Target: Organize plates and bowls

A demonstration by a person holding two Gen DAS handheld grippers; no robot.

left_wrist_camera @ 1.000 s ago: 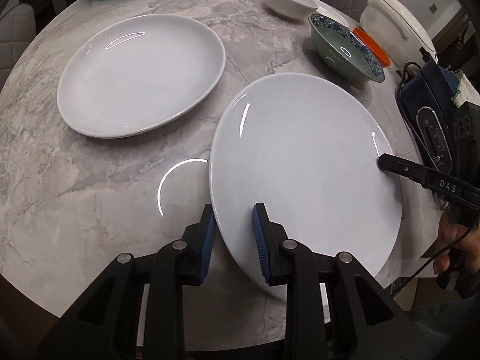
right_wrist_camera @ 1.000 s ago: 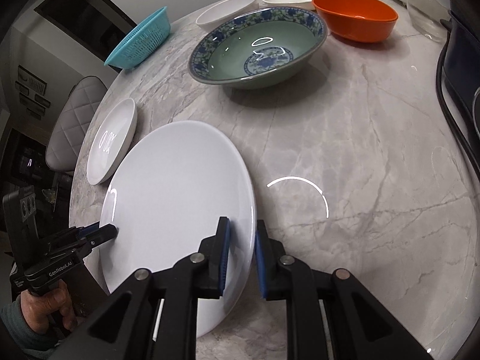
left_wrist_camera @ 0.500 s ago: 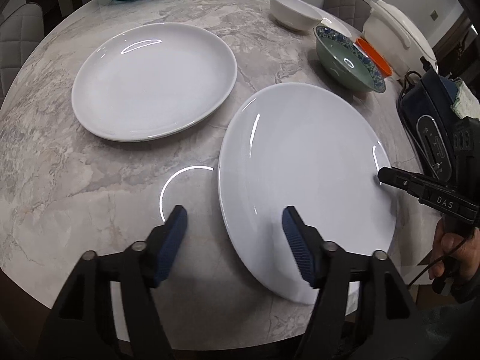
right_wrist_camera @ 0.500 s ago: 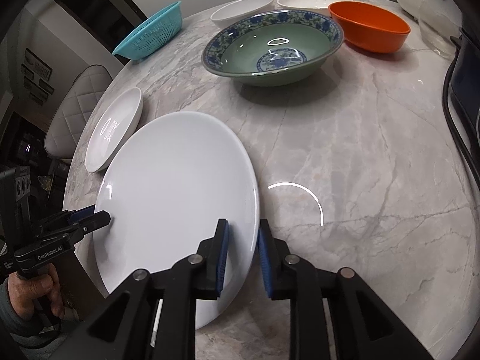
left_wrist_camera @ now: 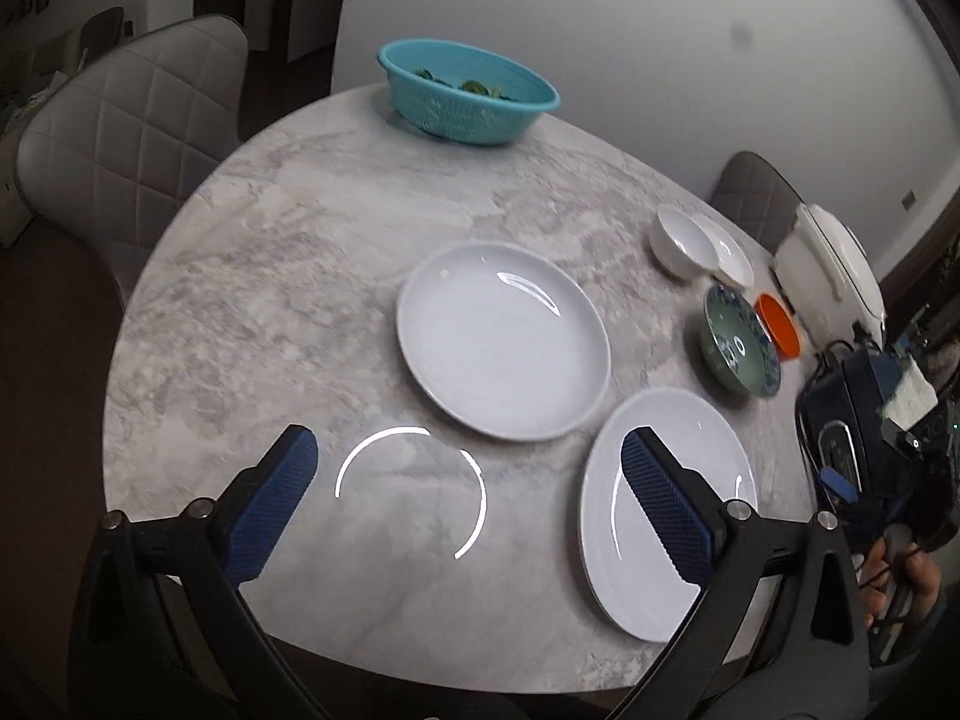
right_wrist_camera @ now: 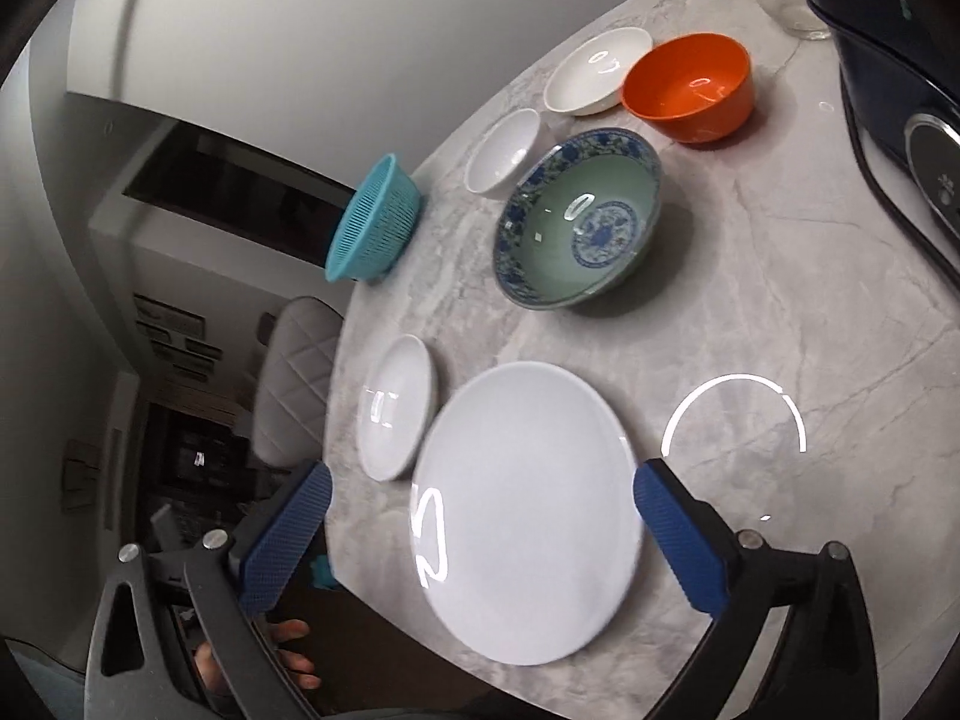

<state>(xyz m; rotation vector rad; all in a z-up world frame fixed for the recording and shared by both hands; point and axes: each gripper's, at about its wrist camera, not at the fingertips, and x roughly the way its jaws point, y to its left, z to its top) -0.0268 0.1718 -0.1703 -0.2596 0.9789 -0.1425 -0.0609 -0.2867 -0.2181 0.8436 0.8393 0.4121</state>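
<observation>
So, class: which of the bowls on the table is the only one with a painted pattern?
The green bowl with the blue floral rim and centre medallion. The orange bowl and both white bowls are plain.

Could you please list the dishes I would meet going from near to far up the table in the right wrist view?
Large white plate → green patterned bowl → orange bowl.
</observation>
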